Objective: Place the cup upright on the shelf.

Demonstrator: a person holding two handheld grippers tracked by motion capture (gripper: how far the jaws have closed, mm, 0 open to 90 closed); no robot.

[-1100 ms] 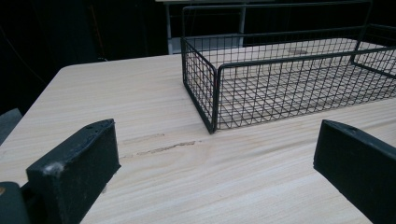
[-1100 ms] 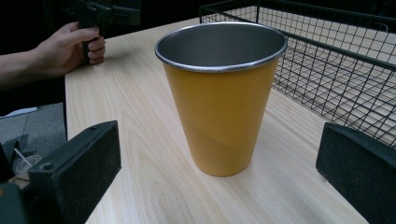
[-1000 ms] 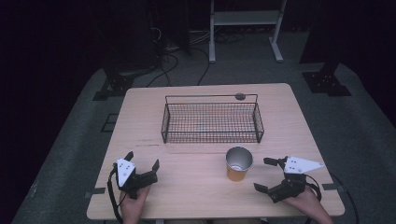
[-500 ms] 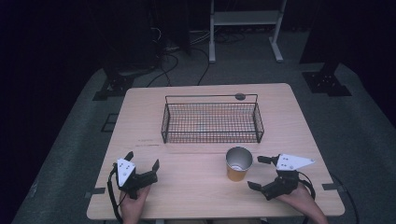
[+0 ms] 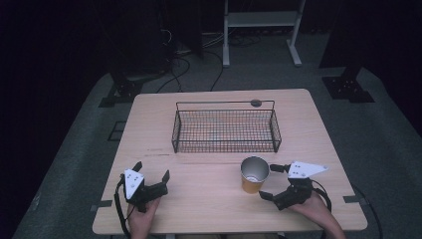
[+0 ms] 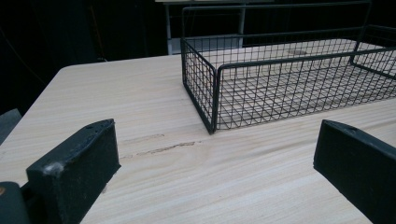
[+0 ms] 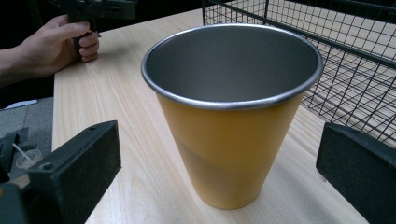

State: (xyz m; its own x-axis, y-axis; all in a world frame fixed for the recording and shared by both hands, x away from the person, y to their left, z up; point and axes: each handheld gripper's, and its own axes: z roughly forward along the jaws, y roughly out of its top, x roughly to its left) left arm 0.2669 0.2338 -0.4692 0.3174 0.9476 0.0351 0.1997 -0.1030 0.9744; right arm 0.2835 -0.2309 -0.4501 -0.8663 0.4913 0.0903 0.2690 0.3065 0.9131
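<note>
An orange cup with a silver metal inside stands upright on the wooden table, just in front of the black wire basket. My right gripper is open, its jaws close to the cup's right side. In the right gripper view the cup stands between the two jaws of the right gripper without touching them. My left gripper rests open near the table's front left, with nothing in it. The left gripper view has the left gripper facing the basket's near corner.
The basket is empty and sits at the table's middle back. A small dark round thing lies behind it near the far edge. The person's other hand shows in the right gripper view. A white metal frame and cables are on the floor beyond.
My right gripper has moved left toward the cup, so its open jaws now stand on both sides of it. The left gripper has stayed still.
</note>
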